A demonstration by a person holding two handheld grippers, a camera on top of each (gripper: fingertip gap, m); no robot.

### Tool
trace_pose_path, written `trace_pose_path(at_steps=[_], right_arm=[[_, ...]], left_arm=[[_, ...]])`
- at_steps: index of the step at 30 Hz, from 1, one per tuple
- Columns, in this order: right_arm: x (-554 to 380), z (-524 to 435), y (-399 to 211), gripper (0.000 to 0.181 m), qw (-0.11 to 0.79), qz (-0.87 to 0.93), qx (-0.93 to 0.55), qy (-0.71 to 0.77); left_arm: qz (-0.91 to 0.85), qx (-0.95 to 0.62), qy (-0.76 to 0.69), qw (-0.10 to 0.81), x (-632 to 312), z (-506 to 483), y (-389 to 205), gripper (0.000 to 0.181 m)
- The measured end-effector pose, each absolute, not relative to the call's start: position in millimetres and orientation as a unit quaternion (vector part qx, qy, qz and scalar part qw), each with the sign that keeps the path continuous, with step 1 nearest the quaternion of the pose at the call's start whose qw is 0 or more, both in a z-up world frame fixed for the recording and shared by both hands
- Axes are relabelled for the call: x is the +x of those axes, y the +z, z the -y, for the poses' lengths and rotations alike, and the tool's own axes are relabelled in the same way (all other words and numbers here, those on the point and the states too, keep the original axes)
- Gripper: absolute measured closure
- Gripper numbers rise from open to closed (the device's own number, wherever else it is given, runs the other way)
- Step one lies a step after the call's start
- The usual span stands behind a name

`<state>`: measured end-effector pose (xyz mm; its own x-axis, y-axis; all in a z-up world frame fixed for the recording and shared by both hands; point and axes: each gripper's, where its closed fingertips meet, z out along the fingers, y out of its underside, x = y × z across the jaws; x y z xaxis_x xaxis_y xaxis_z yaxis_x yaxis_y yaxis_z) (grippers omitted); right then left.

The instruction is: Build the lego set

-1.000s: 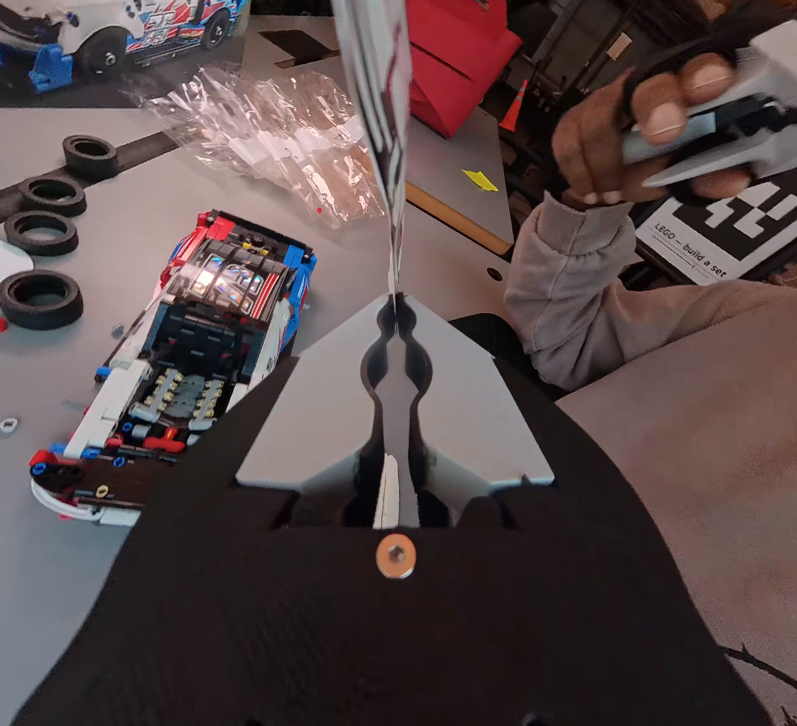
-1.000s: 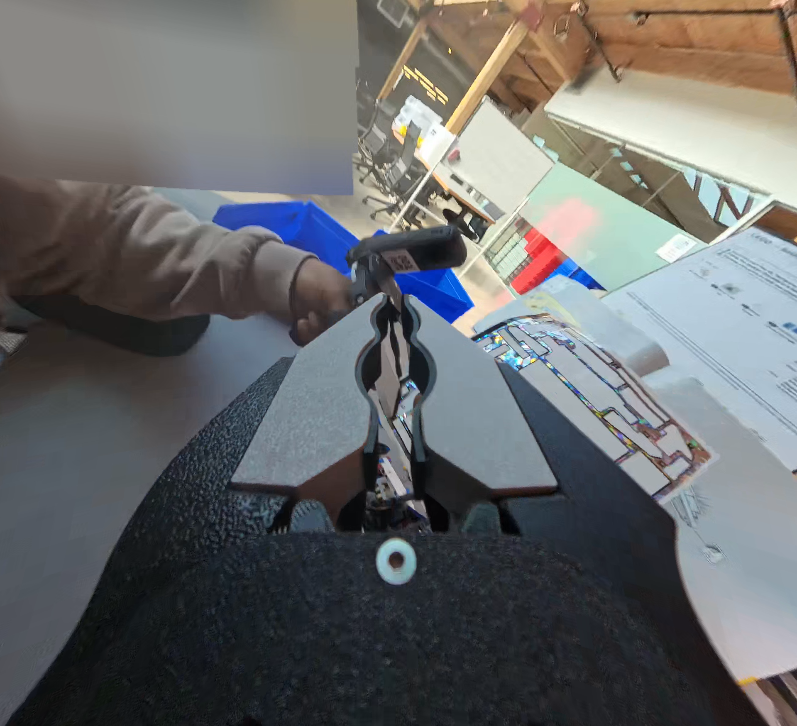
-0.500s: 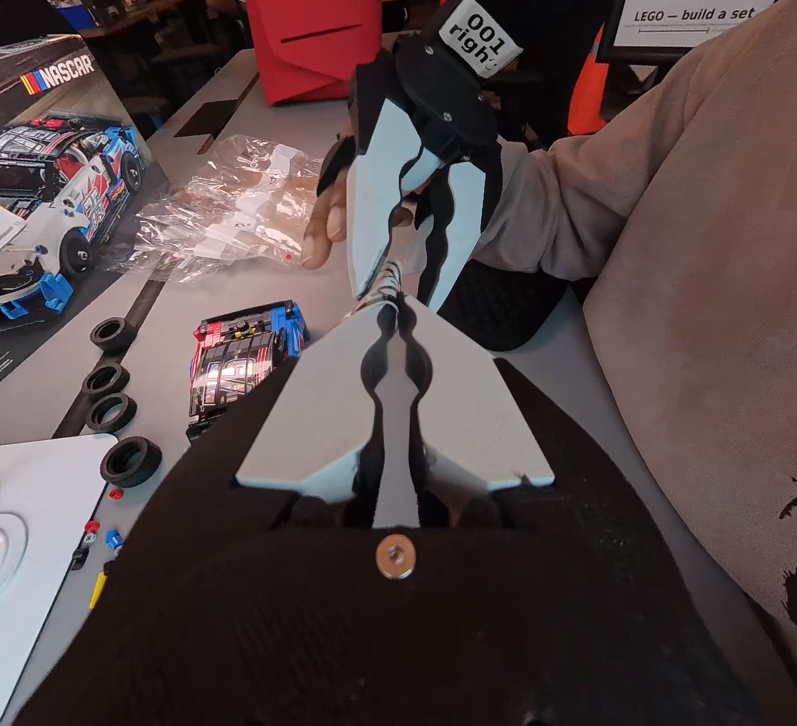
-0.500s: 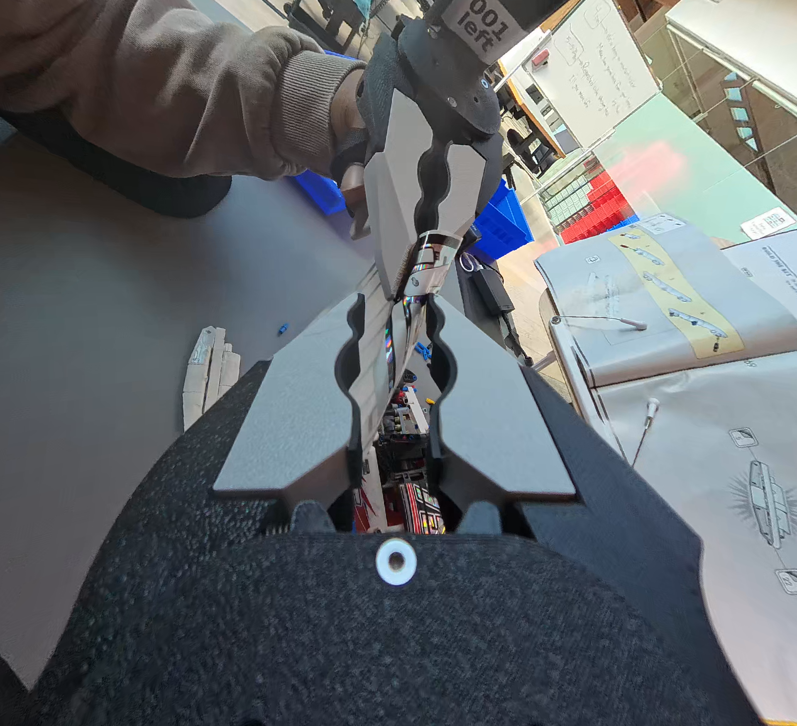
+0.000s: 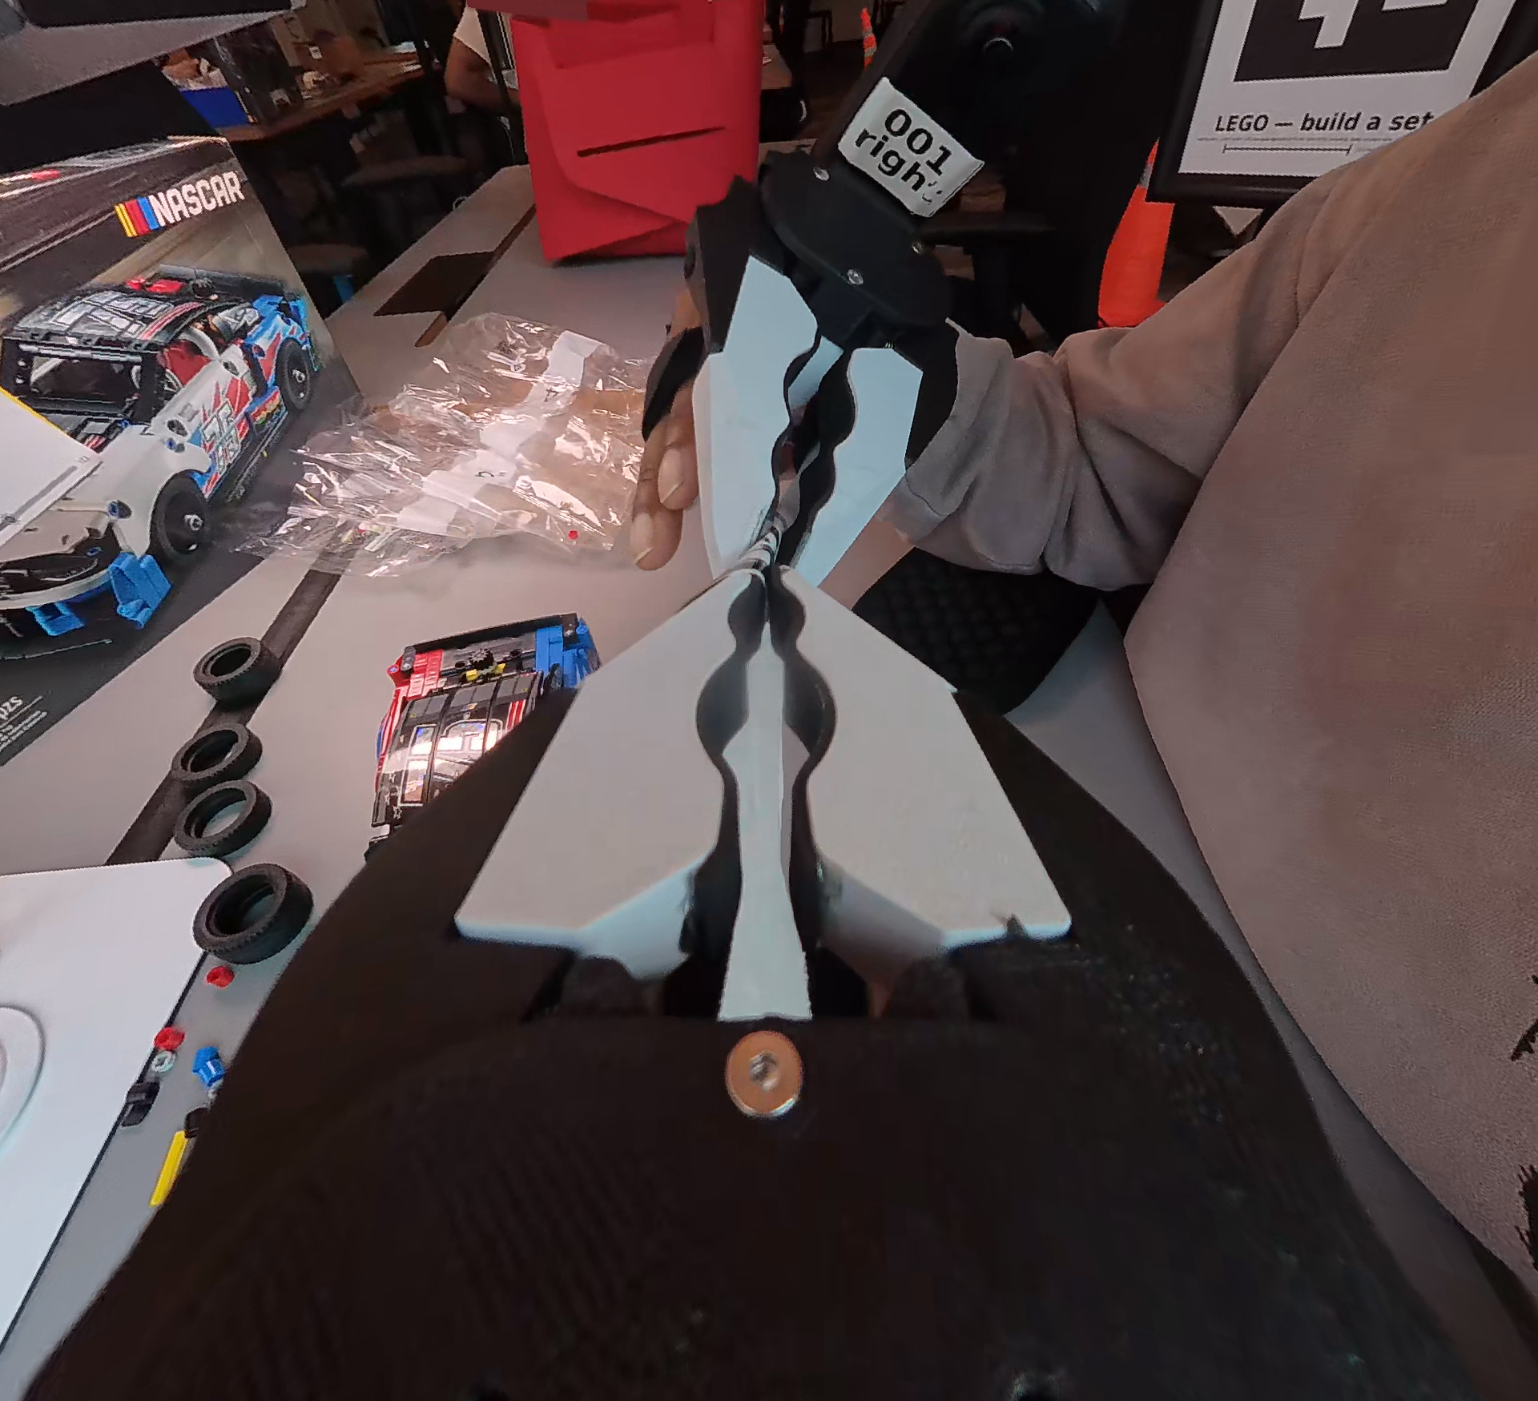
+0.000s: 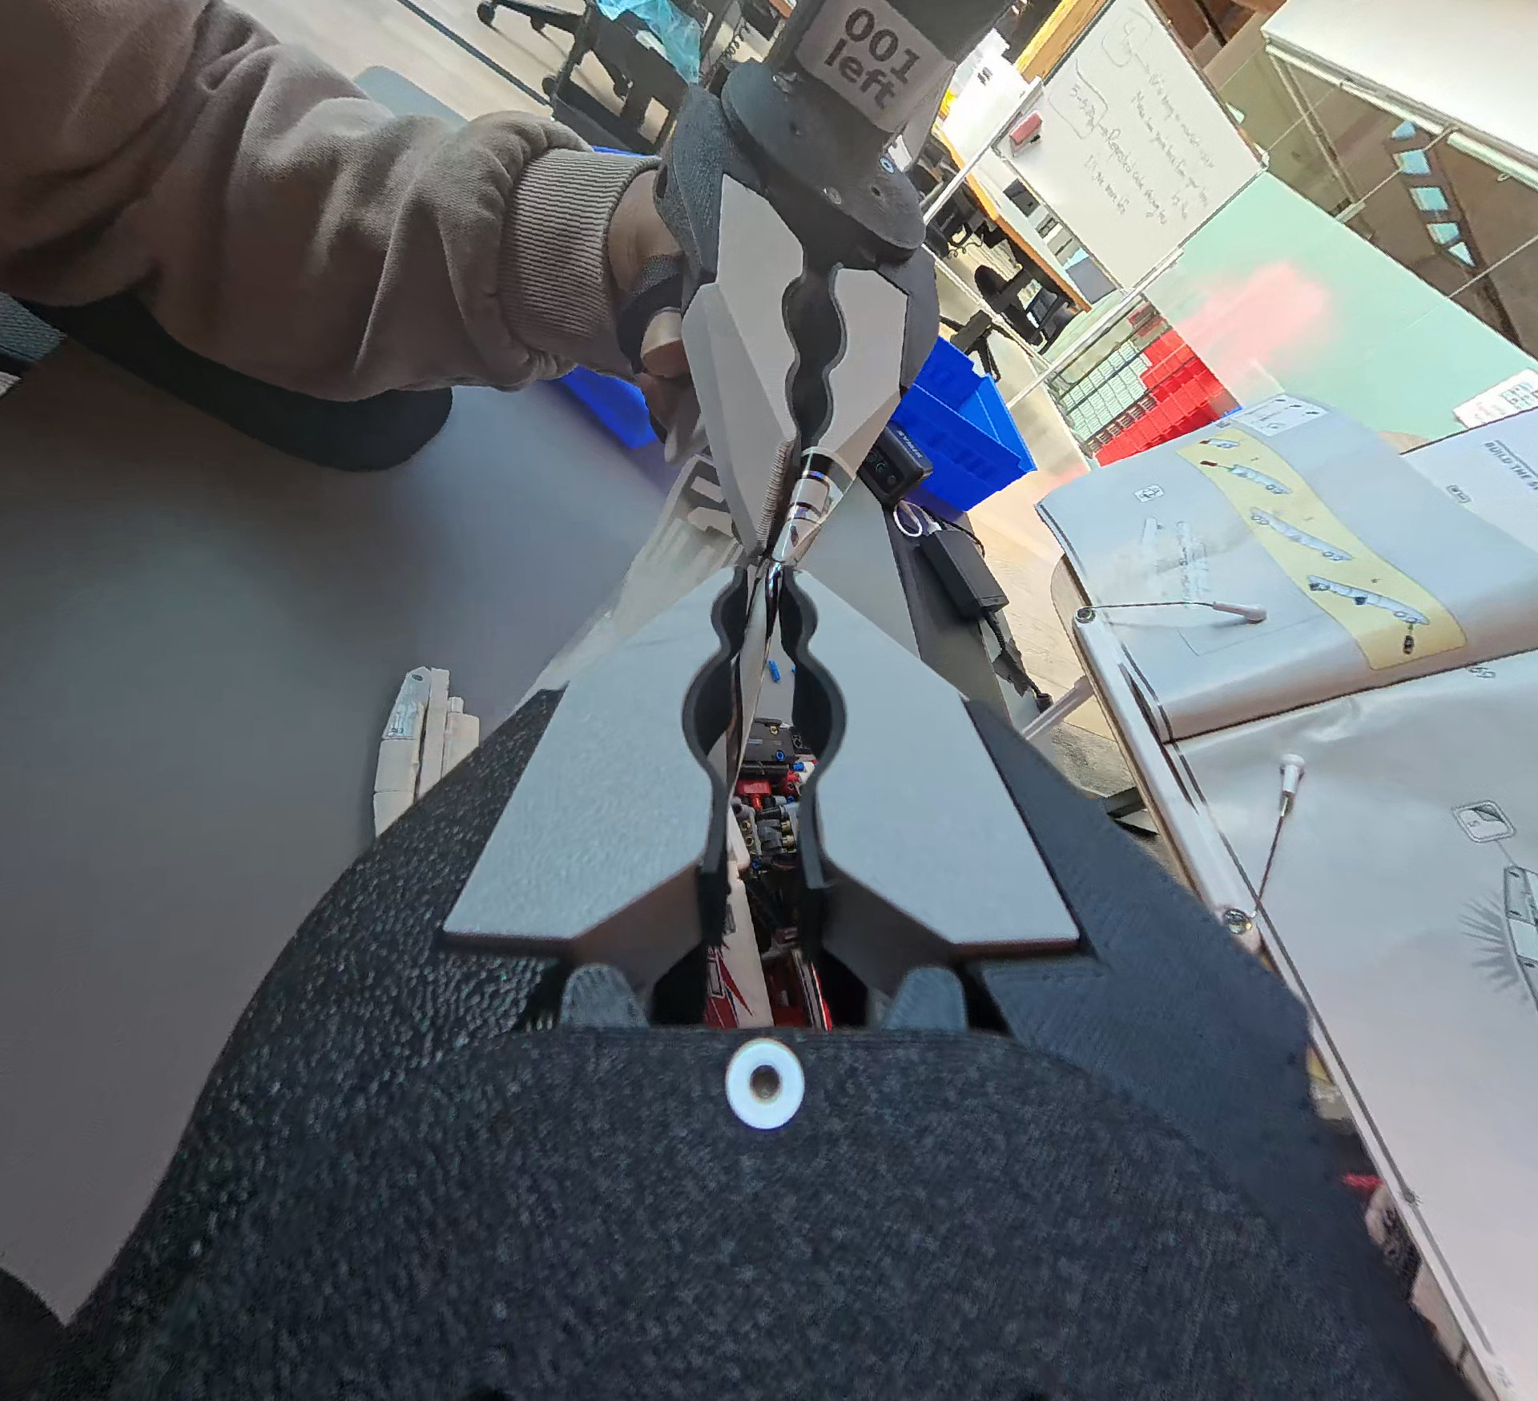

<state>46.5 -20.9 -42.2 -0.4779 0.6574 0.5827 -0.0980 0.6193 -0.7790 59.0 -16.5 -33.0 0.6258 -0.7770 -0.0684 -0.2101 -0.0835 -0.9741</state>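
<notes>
My left gripper [image 5: 770, 580] is shut on a thin sticker sheet [image 5: 766, 862], seen edge-on between its fingers. My right gripper [image 6: 770, 580] meets it tip to tip and is shut on the same sheet [image 6: 751, 666]. Each gripper shows in the other's view: the right one [image 5: 770, 547] in the left wrist view, the left one [image 6: 782, 539] in the right wrist view. The sheet is held above the grey table [image 5: 349, 662]. The partly built Lego car [image 5: 474, 712] lies on the table below left of the grippers, and shows through the right gripper's gap [image 6: 770, 803].
Several loose tyres [image 5: 250, 920] lie left of the car. Behind them are the set's box [image 5: 150, 396], empty plastic bags [image 5: 483, 446] and a red paper bag [image 5: 641, 113]. A white tray [image 5: 83, 986] and small loose pieces [image 5: 200, 1061] are at front left. The open instruction booklet [image 6: 1332, 570] lies to the right. My two grippers' fingertips are within a few centimetres of each other.
One second ago my left gripper held the sheet upright alone. The right gripper has come in to meet it, and its jaws have since closed on the sheet.
</notes>
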Motion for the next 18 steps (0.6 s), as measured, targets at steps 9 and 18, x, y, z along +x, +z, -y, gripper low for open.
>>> trace_pose_path(at_steps=[9,18], right_arm=[[42.9,15.2,-53.4,0.166,0.507,0.786,-0.170,0.312],[45.3,14.2,-40.8,0.162,0.522,0.768,-0.164,0.332]], left_arm=[[-0.292,-0.724,-0.309,0.542,57.3,12.0,-37.1,0.181],[-0.275,-0.736,-0.305,0.538,51.3,9.0,-39.3,0.181]])
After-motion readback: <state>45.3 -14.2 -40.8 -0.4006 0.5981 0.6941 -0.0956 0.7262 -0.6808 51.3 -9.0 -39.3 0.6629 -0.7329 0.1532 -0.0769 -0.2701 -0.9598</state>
